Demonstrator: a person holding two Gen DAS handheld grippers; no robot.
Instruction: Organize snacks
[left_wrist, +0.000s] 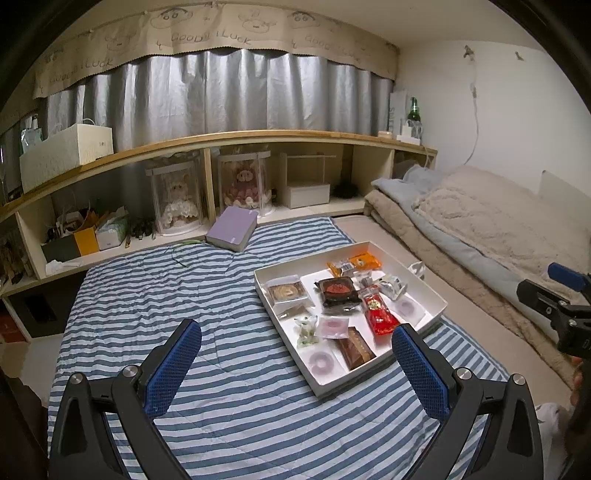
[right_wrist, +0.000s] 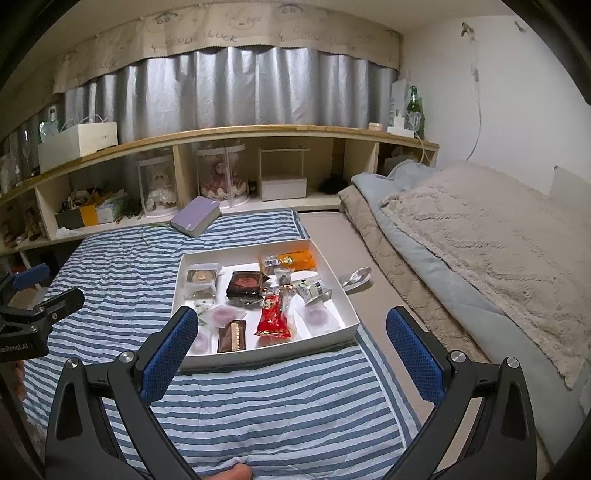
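Observation:
A white tray lies on a blue-striped quilt and holds several wrapped snacks. Among them are a red packet, a dark boxed cake, an orange packet and a brown bar. My left gripper hovers open and empty just short of the tray's near corner. My right gripper is open and empty too, held over the tray's front wall, with the red packet between its fingers' line. A silver wrapper lies outside the tray to the right.
A purple book rests at the quilt's far edge, in front of a low wooden shelf with boxed dolls. Folded beige and blue blankets are piled along the right. A green bottle stands on the shelf's end.

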